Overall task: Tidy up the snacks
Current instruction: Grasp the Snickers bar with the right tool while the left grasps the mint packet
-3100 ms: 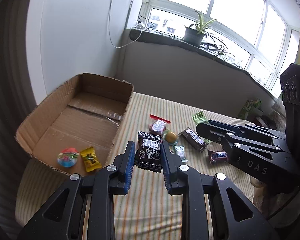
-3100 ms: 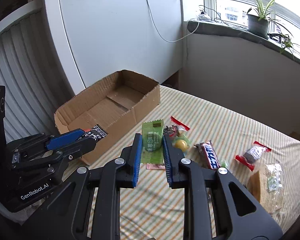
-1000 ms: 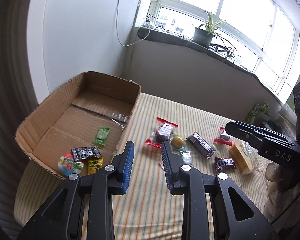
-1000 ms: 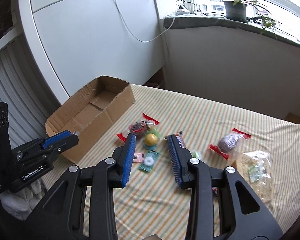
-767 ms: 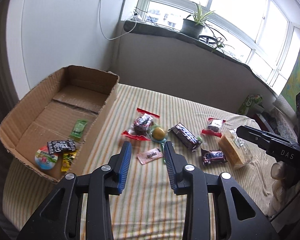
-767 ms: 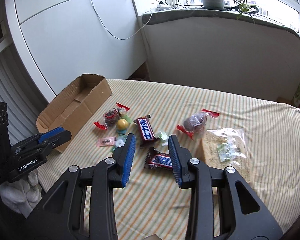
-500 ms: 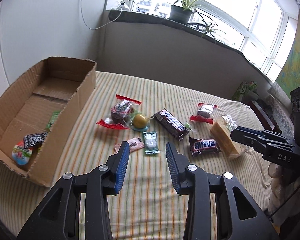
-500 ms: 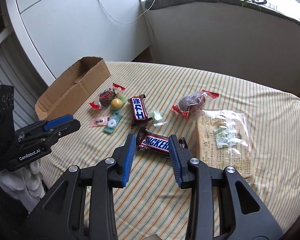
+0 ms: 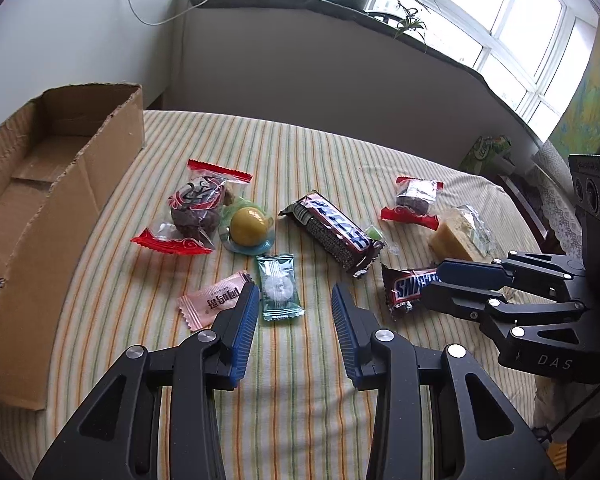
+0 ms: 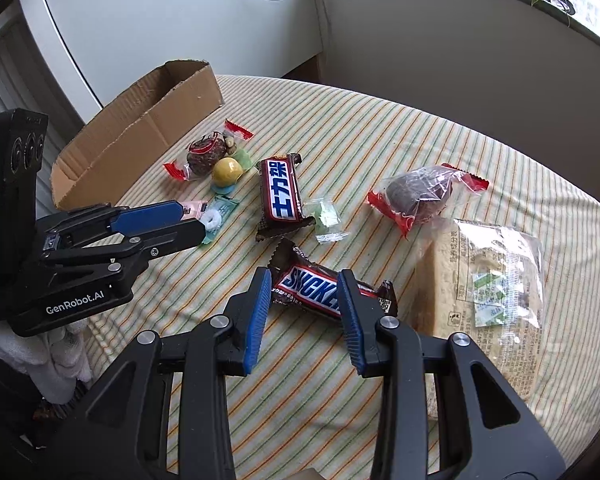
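Straddling the Snickers bar [image 10: 326,290] near the striped table's [image 10: 380,128] front edge, the right gripper [image 10: 303,314] stands open and empty. The wrapper looks light, crinkly, slippery; grip across its firm middle. The left gripper [image 9: 294,320], likewise open, frames the teal mint sachet [image 9: 278,286]. The cardboard box [image 9: 64,184] occupies the far left corner.

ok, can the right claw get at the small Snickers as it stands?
Probably yes. The right claw is open, its fingers either side of the small Snickers, which lies flat on the striped cloth. The bread bag sits close beside it, but nothing covers the bar.
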{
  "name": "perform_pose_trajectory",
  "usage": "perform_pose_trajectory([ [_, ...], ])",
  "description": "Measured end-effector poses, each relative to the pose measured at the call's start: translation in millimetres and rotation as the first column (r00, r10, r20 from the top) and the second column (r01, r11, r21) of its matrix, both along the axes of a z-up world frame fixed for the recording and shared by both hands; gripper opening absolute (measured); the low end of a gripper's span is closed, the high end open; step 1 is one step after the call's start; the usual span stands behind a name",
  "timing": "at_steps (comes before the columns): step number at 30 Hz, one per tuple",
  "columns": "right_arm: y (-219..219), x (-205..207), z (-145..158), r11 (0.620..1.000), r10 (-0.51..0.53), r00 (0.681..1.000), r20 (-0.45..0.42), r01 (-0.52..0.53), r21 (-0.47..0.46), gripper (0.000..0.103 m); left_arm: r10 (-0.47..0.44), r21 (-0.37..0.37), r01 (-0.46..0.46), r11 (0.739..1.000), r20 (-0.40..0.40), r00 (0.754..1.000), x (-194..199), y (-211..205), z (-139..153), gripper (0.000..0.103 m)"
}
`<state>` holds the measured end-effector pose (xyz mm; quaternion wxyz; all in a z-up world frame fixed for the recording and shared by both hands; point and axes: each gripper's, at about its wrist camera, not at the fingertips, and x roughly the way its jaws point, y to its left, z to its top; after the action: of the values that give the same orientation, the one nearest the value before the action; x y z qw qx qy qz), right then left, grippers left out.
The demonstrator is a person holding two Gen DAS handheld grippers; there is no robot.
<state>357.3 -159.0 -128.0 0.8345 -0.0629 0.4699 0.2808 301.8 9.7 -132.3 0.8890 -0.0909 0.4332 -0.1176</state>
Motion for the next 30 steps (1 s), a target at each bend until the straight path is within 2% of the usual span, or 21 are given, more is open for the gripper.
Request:
perform_pose_trajectory([
  [1, 1, 3, 0, 1.0, 0.0, 1.0, -0.002, 0.0, -0.003, 0.044, -0.001, -0.003, 0.001, 1.0, -0.003, 1.0, 2, 0, -1, 0.036],
  [2, 3, 6, -1, 1.0, -0.001, 1.0, -0.003, 0.001, -0.01, 0.058, -0.004, -0.004, 0.004, 1.0, -0.005, 1.0, 2, 0, -2, 0.036],
  [3, 4, 9, -2, 1.0, -0.004, 1.0, -0.002, 0.004, -0.02, 0.065, -0.006, 0.0, 0.006, 1.0, -0.006, 1.0, 4, 0, -3, 0.036],
  [12, 13, 20, -12, 0.997, 0.002, 0.998, -0.056, -0.006, -0.081, 0.065, -0.023, 0.009, 0.023, 1.0, -0.024, 0.999, 14, -2, -11, 0.036],
  [20, 13, 5, -11, 0.996, 0.053, 0.993, -0.107, -0.06, -0.06, 0.065, -0.033, 0.038, 0.034, 0.999, -0.02, 0.999, 15, -5, -12, 0.036],
  [23, 15, 3, -14, 0.994, 0.058, 0.994, -0.091, -0.066, -0.087, 0.064, -0.048, 0.048, 0.049, 0.998, -0.027, 0.999, 14, -7, -13, 0.025],
  [29, 19, 8, -23, 0.989, 0.034, 0.998, -0.059, -0.042, -0.142, 0.046, -0.045, 0.075, 0.047, 0.996, -0.029, 0.999, 16, -12, -16, 0.025],
  [30, 21, 8, -24, 0.988, 0.033, 0.998, -0.054, -0.04, -0.148, 0.046, -0.045, 0.075, 0.047, 0.996, -0.028, 0.999, 17, -11, -16, 0.025],
])
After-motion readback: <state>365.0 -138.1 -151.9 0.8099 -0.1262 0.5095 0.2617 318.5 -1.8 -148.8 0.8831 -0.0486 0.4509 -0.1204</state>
